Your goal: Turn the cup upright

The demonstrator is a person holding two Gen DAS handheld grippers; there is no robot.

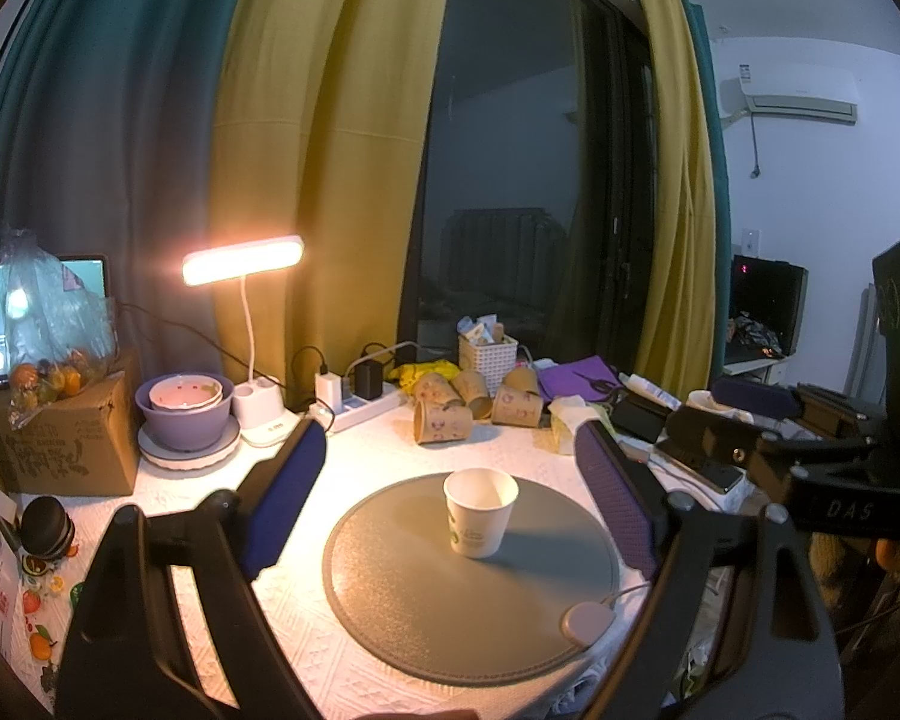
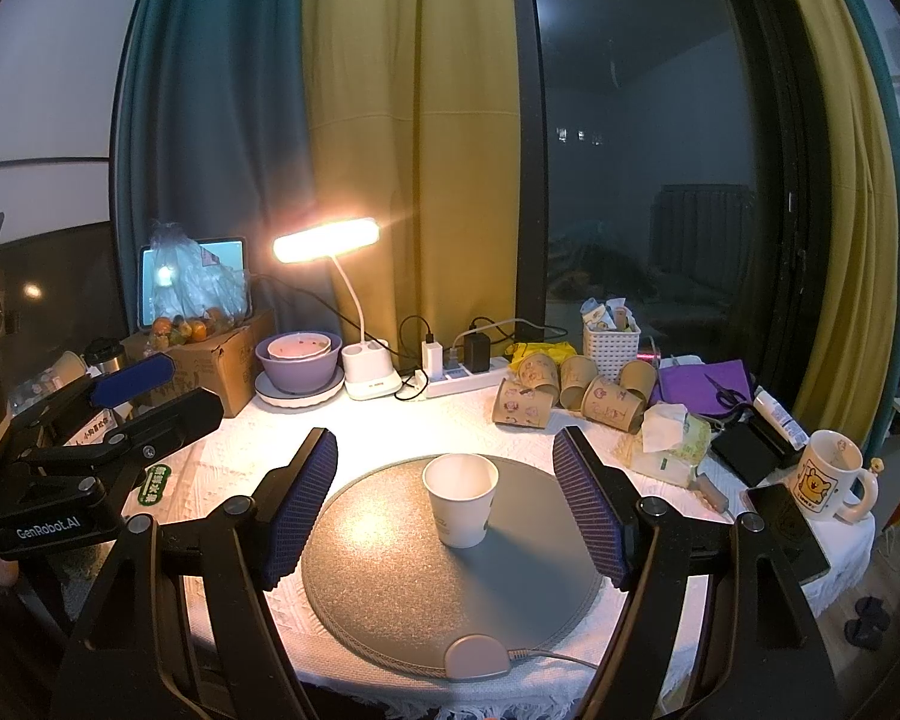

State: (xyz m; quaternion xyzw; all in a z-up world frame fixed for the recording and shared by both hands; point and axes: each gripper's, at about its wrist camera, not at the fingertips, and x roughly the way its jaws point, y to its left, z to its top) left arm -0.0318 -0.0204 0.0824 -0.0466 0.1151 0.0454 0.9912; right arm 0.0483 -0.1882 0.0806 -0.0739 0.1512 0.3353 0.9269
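A white paper cup [image 1: 480, 512] stands upright, mouth up, on a round grey mat [image 1: 390, 612]. It also shows in the right wrist view [image 2: 461, 499] on the same mat [image 2: 378, 576]. My left gripper [image 1: 450, 480] is open and empty, its fingers wide on either side of the cup and clear of it. My right gripper [image 2: 447, 483] is open and empty too, its jaws spread either side of the cup without touching it. Each gripper shows at the edge of the other's view.
Several brown paper cups [image 2: 576, 393] lie on their sides behind the mat. A lit desk lamp [image 2: 330, 240], a power strip [image 2: 462, 375], purple bowls [image 2: 297, 363] and a cardboard box [image 2: 210, 363] line the back. A mug [image 2: 831, 474], phone [image 2: 789, 525] and tissue pack [image 2: 669, 441] are at right.
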